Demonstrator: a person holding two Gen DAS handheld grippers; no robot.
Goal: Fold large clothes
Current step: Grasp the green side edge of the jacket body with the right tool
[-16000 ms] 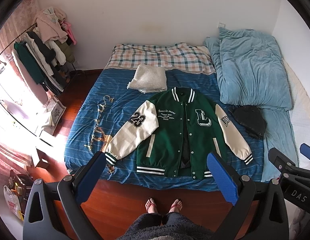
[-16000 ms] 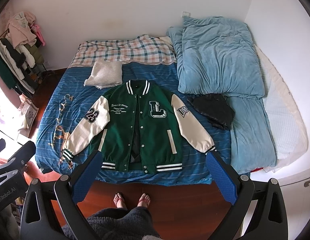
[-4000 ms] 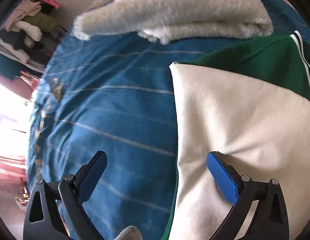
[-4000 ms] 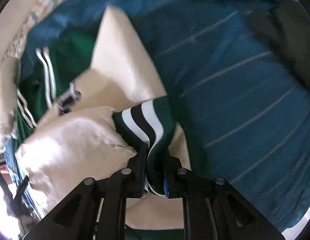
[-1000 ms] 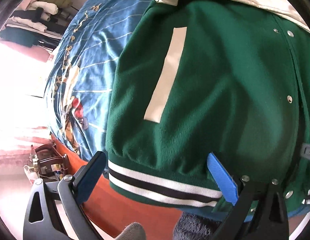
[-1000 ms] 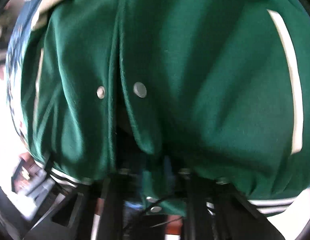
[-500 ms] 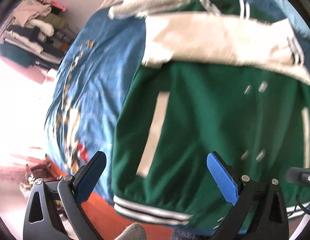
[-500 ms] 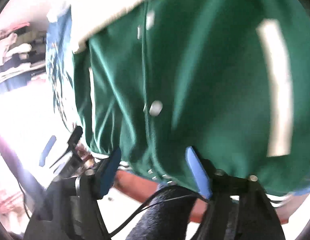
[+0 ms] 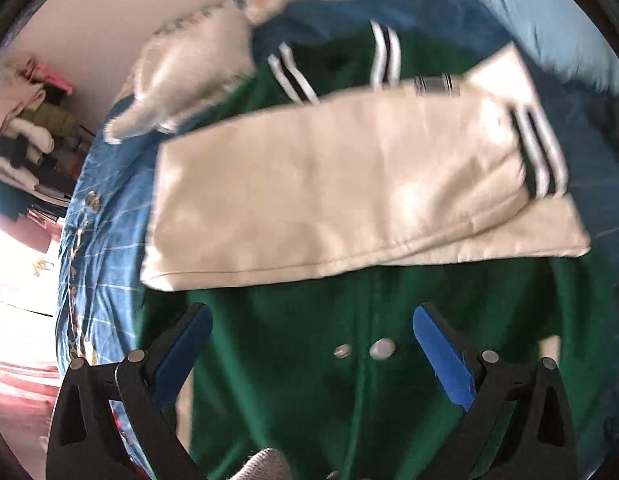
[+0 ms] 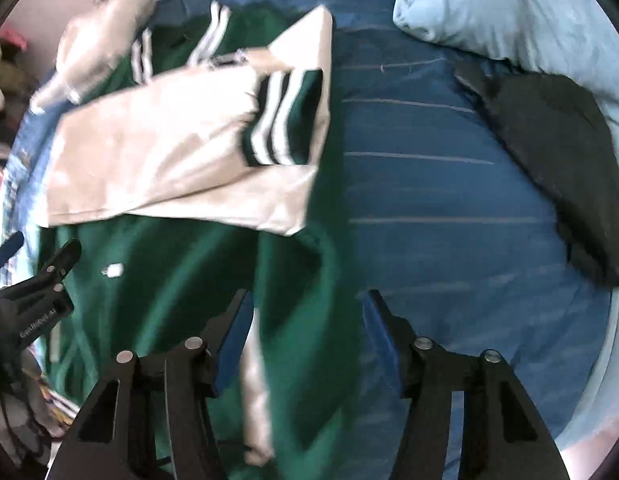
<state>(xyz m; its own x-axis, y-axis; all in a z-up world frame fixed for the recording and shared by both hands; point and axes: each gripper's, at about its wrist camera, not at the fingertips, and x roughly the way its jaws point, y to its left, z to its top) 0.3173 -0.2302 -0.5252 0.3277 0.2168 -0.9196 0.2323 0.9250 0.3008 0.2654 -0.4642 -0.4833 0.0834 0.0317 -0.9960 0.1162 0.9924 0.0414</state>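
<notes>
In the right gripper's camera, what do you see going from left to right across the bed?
Left gripper → green jacket with cream sleeves folded across it → blue striped sheet → black garment.

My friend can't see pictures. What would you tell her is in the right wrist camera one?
A green jacket lies on a blue striped bedsheet, its cream sleeves folded across the chest. The right gripper hangs above the jacket's edge with its blue-padded jaws closing on nothing yet. A dark garment and a light blue duvet lie farther off.
</notes>
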